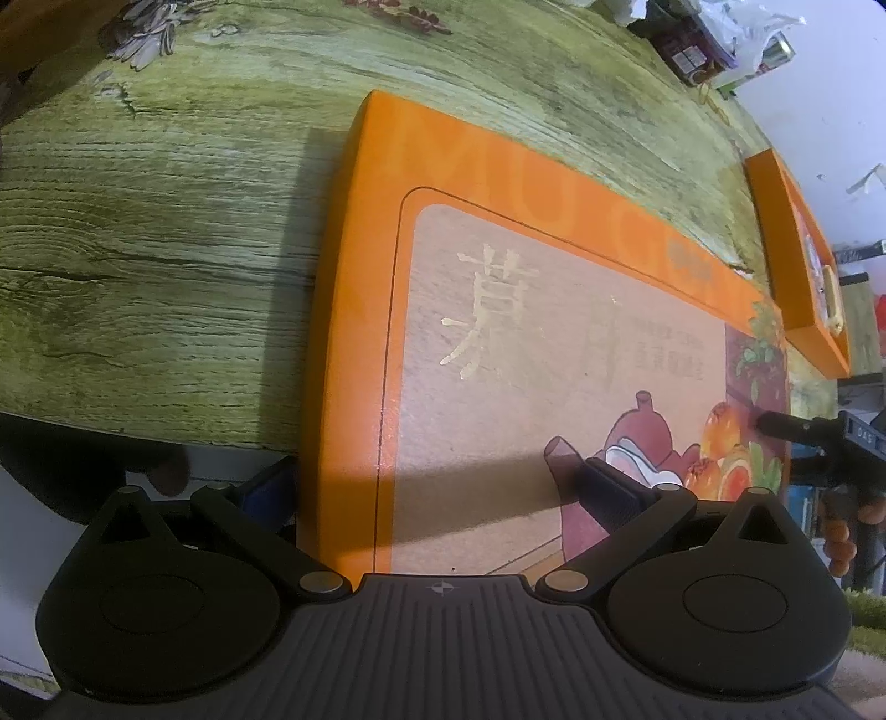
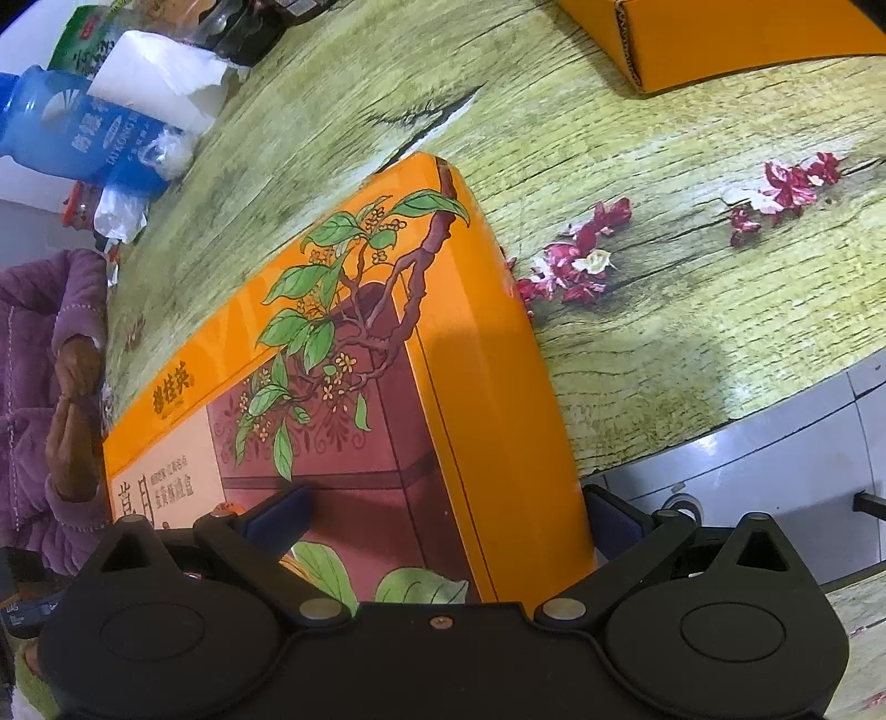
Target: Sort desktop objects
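Observation:
A large orange gift box (image 1: 554, 354) with a printed lid lies on the green wood-pattern table (image 1: 138, 249), its near end at the table's edge. My left gripper (image 1: 440, 490) clamps that end across its thickness: one finger lies on the lid and the other sits against the side below. In the right wrist view the same box (image 2: 387, 332) shows its leaf-and-branch end. There my right gripper (image 2: 448, 515) holds it the same way, one finger on the lid and one outside the orange side wall. The right gripper's fingertip (image 1: 775, 426) shows at the box's far end.
A second orange box (image 1: 797, 260) (image 2: 736, 44) lies further along the table. A blue bottle (image 2: 72, 133), white tissue (image 2: 160, 77) and plastic bags crowd one table end. A person's purple sleeve (image 2: 33, 387) and hands are beside the table. The floor lies beyond the table's edge (image 2: 720, 421).

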Available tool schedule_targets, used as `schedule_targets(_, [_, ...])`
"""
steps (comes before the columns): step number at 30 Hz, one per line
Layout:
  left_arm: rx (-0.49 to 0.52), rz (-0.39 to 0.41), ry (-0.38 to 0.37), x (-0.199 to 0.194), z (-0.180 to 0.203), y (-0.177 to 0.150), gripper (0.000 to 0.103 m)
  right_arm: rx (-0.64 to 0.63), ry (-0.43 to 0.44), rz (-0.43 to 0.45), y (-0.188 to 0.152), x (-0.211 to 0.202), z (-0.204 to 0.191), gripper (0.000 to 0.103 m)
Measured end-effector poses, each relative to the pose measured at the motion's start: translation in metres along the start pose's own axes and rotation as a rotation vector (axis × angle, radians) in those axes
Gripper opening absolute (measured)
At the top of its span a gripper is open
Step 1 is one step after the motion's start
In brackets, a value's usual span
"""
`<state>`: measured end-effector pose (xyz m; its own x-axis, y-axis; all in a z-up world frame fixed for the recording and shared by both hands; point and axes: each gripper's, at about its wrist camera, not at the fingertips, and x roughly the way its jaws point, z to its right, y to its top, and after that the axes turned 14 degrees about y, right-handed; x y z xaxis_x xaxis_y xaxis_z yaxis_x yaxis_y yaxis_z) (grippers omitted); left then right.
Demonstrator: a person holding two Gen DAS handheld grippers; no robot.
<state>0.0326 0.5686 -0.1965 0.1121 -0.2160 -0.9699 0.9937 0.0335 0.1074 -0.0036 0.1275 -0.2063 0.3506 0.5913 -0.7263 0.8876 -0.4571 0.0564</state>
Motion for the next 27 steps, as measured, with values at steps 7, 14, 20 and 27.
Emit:
schedule_targets(7, [0.005,0.032,0.003,-0.003,0.01,-0.005,0.103,0.0,-0.002,0.023,-0.004,-0.004,0.001,0.102])
schedule_targets(14, [0.003,0.048,0.005,-0.004,0.019,-0.006,0.103,-0.016,-0.002,0.038,-0.004,-0.008,0.0,0.102])
schedule_targets(20, [0.011,0.079,0.009,-0.011,0.011,-0.004,0.103,-0.025,0.008,0.052,-0.005,-0.012,-0.002,0.102])
schedule_targets(27, [0.019,0.106,0.011,-0.021,-0.004,-0.004,0.103,-0.031,0.015,0.069,-0.004,-0.017,-0.007,0.102])
